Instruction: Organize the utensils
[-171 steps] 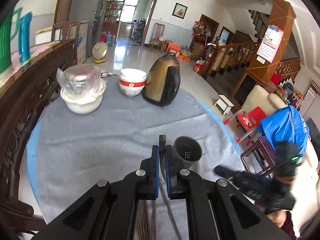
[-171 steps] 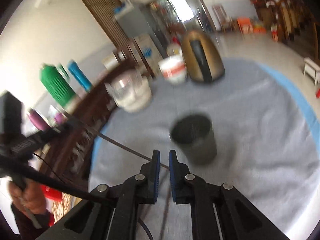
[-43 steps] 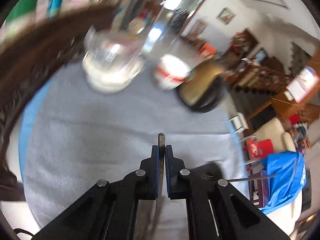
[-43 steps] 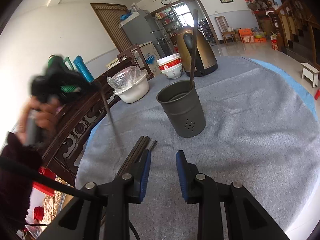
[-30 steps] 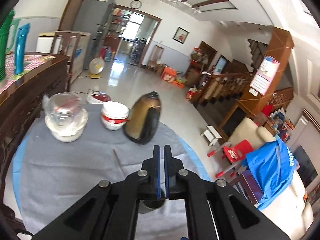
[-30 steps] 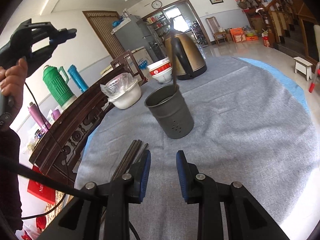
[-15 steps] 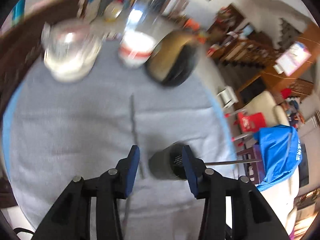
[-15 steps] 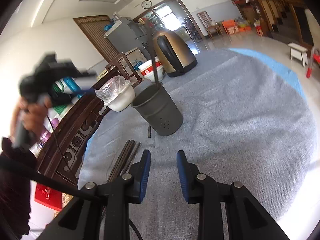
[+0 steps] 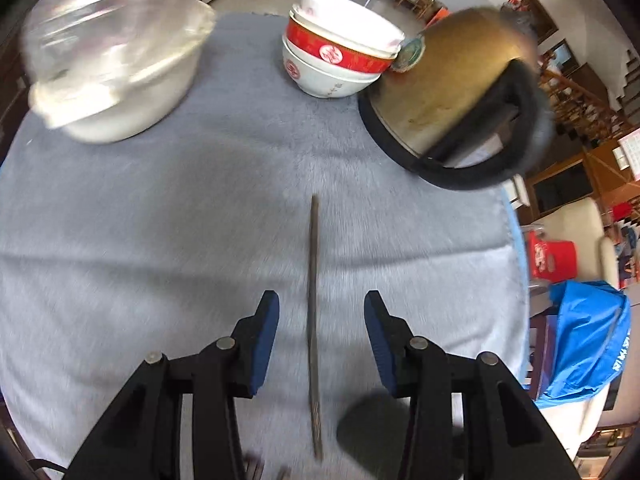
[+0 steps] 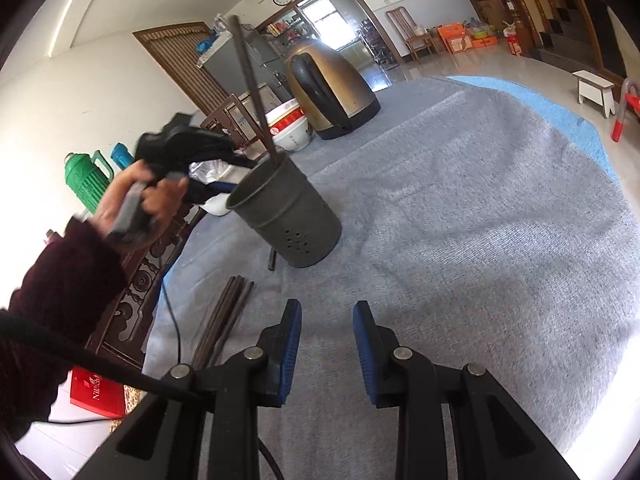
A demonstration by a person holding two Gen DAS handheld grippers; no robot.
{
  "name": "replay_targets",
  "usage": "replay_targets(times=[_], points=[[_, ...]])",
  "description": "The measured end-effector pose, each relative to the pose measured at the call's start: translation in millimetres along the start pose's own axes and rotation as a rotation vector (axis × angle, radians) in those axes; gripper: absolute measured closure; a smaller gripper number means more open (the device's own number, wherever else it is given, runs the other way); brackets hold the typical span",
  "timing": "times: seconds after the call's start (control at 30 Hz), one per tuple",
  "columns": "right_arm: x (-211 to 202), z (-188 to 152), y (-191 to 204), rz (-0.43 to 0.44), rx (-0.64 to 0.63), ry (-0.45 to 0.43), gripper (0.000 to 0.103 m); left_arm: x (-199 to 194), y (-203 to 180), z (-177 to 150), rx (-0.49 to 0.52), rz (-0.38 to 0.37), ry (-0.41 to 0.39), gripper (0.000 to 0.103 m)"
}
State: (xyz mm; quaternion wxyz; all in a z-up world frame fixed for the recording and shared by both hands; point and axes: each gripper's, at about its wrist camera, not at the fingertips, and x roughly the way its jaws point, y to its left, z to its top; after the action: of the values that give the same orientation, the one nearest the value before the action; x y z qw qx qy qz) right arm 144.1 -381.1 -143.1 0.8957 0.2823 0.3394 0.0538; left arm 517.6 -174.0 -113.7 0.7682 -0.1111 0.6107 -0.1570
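A dark chopstick (image 9: 313, 280) lies on the grey cloth, running away from me. My left gripper (image 9: 320, 298) hangs just above it, open, one finger on each side and neither pad touching it. The grey metal holder (image 10: 288, 216) stands mid-table with one chopstick (image 10: 252, 88) upright in it; in the left wrist view only its blurred dark rim (image 9: 372, 420) shows. A bundle of several chopsticks (image 10: 224, 320) lies left of my right gripper (image 10: 326, 308), which is open and empty over the cloth. A hand (image 10: 140, 200) holds the left gripper behind the holder.
Stacked red-and-white bowls (image 9: 336, 52), a gold kettle (image 9: 452, 92) and a plastic-covered white bowl (image 9: 112, 64) stand at the far side. A carved wooden chair back (image 10: 148, 276) borders the table's left edge. Bare grey cloth (image 10: 480, 220) spreads to the right.
The left gripper went from shut to open, dropped toward the cloth and tilted down over the lying chopstick. The right gripper drifted slightly and stayed open.
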Motion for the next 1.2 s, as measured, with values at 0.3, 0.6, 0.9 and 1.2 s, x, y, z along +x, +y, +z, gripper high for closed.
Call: replay_targets(times=[0.3, 0.6, 0.9, 1.2], points=[[11, 13, -13, -0.014, 0.008, 0.036, 0.073, 59, -14, 44, 0.014, 0.056, 0.053, 0.067], [10, 22, -11, -0.040, 0.002, 0.022, 0.073, 75, -4, 47, 0.028, 0.070, 0.051, 0.098], [-5, 20, 3, -0.057, -0.013, -0.029, 0.073, -25, -19, 11, 0.141, 0.012, -0.117, 0.098], [-16, 0, 44, -0.020, -0.053, -0.071, 0.073, -158, -47, -61, 0.302, -0.016, -0.372, 0.098]])
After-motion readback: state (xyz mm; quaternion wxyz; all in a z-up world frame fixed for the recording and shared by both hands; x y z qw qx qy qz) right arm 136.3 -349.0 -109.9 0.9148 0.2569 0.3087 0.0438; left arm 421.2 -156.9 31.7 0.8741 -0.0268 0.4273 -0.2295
